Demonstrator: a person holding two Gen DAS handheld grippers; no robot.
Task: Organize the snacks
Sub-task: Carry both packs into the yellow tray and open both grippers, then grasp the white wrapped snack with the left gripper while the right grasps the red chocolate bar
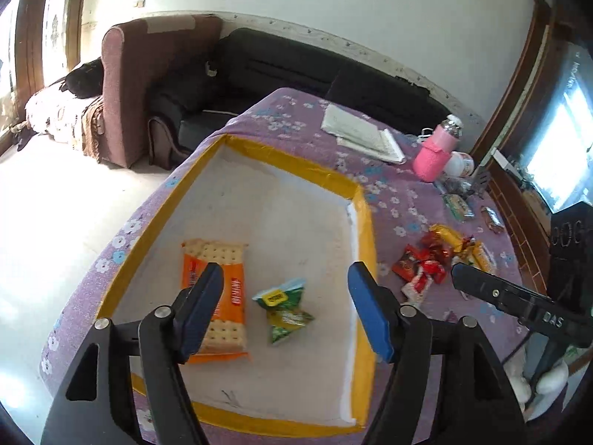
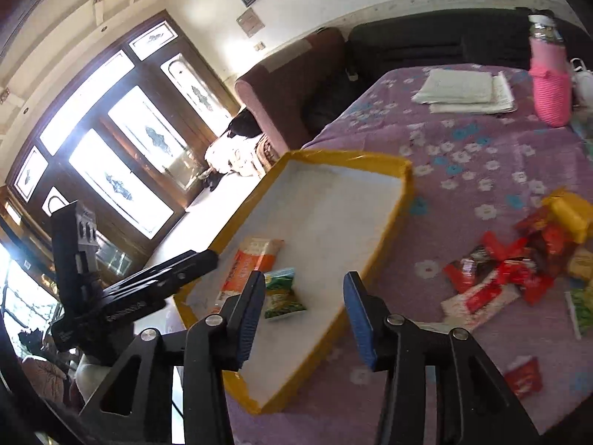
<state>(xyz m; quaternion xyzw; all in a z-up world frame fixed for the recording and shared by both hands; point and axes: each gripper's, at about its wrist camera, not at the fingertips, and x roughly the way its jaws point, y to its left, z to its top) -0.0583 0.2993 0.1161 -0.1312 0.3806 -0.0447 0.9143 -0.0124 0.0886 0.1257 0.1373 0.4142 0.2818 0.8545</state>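
Currently both the left claw point(image 1: 285, 307) and right claw point(image 2: 304, 315) are released and empty above the shallow yellow-rimmed white tray point(image 1: 365, 230). At lower right, the loose pile of red and yellow snack wrappers point(image 2: 519, 270) could be scattered, or two packets pinched together.

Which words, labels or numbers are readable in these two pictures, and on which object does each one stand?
"DAS": white letters on the black body of the right gripper, seen from the left wrist.
Orange cracker packet in the tray: red brand print, too blurred.
Green snack packet: yellow label, too small.
Left gripper body, right wrist view: pale lettering, unreadable.
Red wrappers on the tablecloth: blurred.
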